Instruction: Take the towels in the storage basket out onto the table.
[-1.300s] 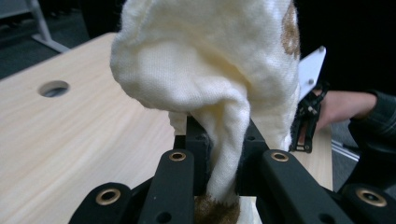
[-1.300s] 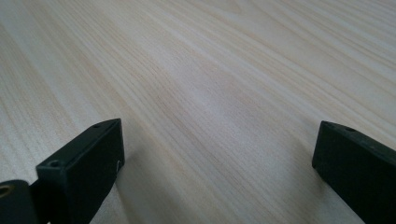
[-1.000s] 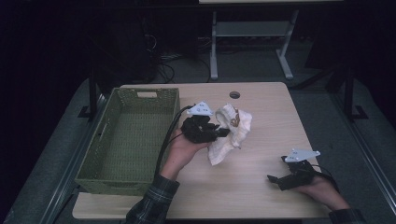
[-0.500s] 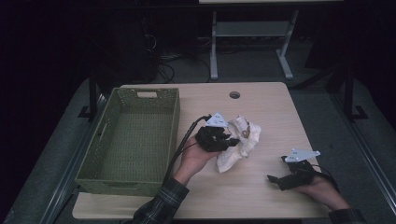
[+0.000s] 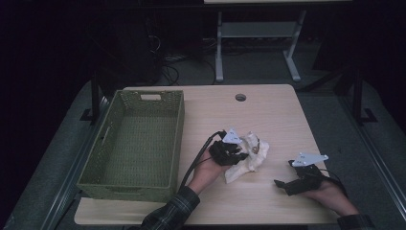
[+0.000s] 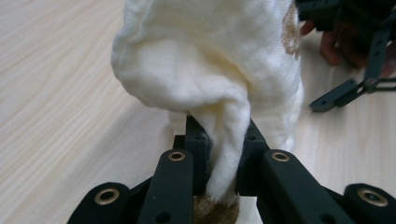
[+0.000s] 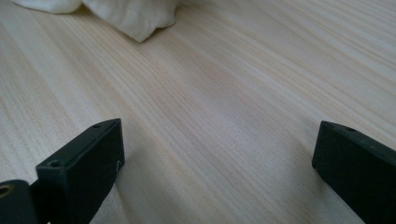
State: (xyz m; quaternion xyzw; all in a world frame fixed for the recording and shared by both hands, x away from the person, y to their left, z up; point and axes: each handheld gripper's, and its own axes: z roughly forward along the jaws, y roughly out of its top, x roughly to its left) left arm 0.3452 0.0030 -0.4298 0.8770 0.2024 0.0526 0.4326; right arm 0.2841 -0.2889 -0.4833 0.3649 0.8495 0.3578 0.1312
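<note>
Table (image 5: 268, 115); cloth (image 6: 210, 70) between left tongs (image 6: 223, 154).

Both grippers are black. The left gripper (image 6: 223, 140) shows brass-ringed screws along its linkage; a black cable (image 5: 196, 160) trails from it. Each carries a grey triangular plate (image 5: 310, 157). A plaid sleeve (image 5: 170, 213) covers the left forearm.

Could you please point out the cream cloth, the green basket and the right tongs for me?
cream cloth (image 6: 210, 70): left gripper view, on the bunched fold above the jaws.
green basket (image 5: 176, 139): high view, on its right wall.
right tongs (image 5: 285, 184): high view, midway between the open fingertips.
</note>
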